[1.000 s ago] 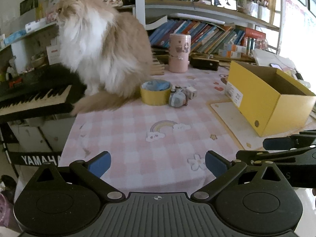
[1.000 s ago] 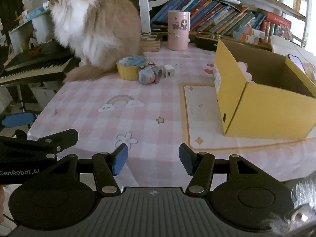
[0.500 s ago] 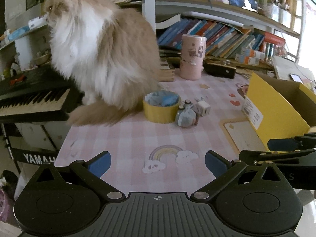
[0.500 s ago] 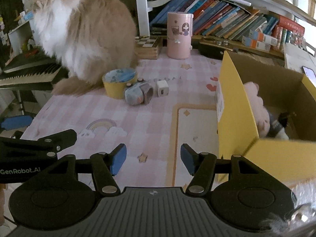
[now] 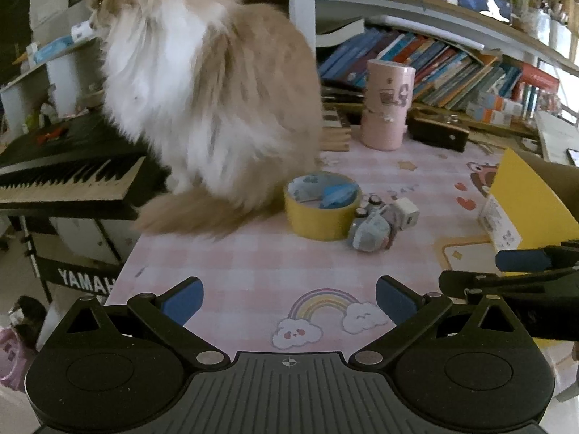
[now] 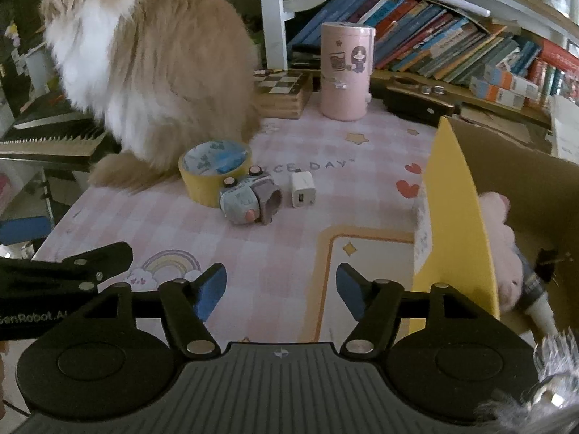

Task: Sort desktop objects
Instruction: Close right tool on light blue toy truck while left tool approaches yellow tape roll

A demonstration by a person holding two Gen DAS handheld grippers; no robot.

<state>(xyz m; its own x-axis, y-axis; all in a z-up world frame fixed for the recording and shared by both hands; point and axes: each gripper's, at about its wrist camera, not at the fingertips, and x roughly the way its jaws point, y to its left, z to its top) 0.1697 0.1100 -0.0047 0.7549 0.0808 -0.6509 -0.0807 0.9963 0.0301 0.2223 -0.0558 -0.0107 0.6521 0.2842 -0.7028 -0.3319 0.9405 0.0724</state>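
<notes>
A yellow tape roll (image 5: 322,207) (image 6: 213,170), a small toy camera (image 5: 371,231) (image 6: 249,200) and a white charger cube (image 5: 406,213) (image 6: 302,190) lie together mid-table on the pink checked cloth (image 5: 253,271). An open yellow box (image 6: 459,217) (image 5: 521,202) stands at the right and holds a pink plush (image 6: 503,249). My left gripper (image 5: 287,298) is open and empty, short of the tape roll. My right gripper (image 6: 280,287) is open and empty, short of the toy camera, beside the box.
A fluffy cat (image 5: 202,94) (image 6: 144,72) sits on the table's left, against the tape roll. A keyboard (image 5: 68,181) stands left of the table. A pink canister (image 6: 345,72), a chessboard box (image 6: 282,90), a black case (image 6: 416,103) and bookshelves line the back.
Both grippers have moved forward over the table toward the tape roll and toy camera, which look larger. The right view now sees into the yellow box. Both stay open.
</notes>
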